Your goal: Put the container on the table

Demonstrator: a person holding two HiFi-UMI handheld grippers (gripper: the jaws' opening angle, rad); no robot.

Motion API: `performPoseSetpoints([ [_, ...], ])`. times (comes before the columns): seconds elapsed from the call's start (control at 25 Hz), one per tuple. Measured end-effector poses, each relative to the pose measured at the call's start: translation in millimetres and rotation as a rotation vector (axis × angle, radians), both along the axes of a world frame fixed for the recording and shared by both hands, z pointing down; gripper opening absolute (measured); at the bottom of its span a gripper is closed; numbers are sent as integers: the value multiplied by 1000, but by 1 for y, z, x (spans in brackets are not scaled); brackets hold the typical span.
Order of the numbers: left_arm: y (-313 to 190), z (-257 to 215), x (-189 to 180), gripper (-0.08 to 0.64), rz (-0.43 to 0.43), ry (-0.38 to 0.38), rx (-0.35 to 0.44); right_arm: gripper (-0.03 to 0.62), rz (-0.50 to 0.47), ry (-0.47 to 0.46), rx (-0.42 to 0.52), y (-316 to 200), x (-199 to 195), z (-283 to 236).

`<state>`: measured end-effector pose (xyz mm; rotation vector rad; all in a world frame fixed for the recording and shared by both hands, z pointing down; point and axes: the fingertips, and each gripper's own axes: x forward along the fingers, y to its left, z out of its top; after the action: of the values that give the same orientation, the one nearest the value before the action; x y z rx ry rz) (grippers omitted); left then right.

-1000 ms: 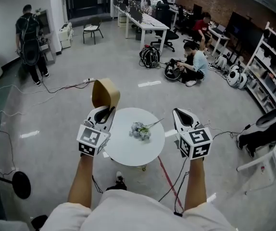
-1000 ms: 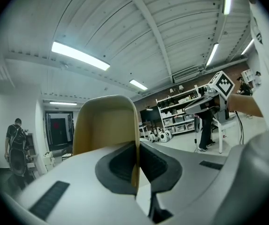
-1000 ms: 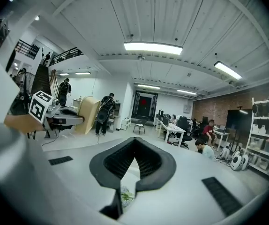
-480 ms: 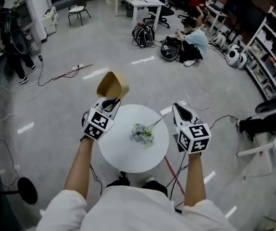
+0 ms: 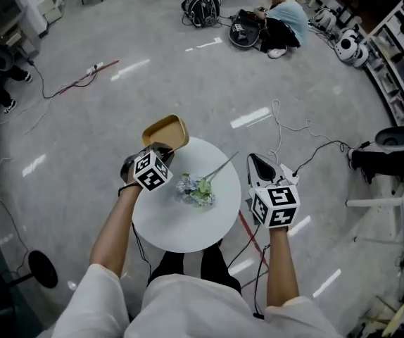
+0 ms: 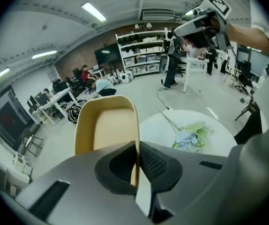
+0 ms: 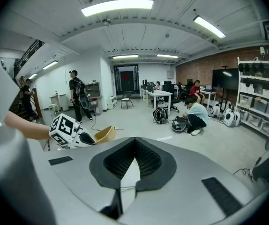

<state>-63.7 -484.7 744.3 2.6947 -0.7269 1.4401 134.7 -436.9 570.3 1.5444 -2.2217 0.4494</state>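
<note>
The left tool [image 5: 160, 148], clamped on the tan shallow plastic container's [image 5: 167, 131] rim, holds it over the round white surface's [image 5: 188, 220] far-left edge.

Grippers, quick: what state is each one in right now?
Left gripper: closed on the rim of the yellow container.
Right gripper: closed, holding nothing.
</note>
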Motion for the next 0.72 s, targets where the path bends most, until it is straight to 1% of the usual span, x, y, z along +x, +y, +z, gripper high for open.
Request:
performPoseSetpoints([
  [0.16,3,73,22,23,106,-108,-115,11,35,-62,-89,0,20,46],
  [0.28,6,110,34,23,181,-183,-155,9,59,-93,-130,8,33,68],
  [0.4,10,136,40,23,239,-247,-185,9,68,-84,-163,17,42,83],
  [0.48,10,146,44,23,250,-252,-203,9,73,-77,-181,21,46,91],
  [0.56,11,149,48,29,244,-233,-229,12,75,-66,-188,23,49,93],
  [0.64,11,143,47,39,223,-207,-251,12,74,-55,-179,23,50,88],
  [0.72,8,128,43,69,180,-159,-260,12,65,-40,-157,19,50,76],
])
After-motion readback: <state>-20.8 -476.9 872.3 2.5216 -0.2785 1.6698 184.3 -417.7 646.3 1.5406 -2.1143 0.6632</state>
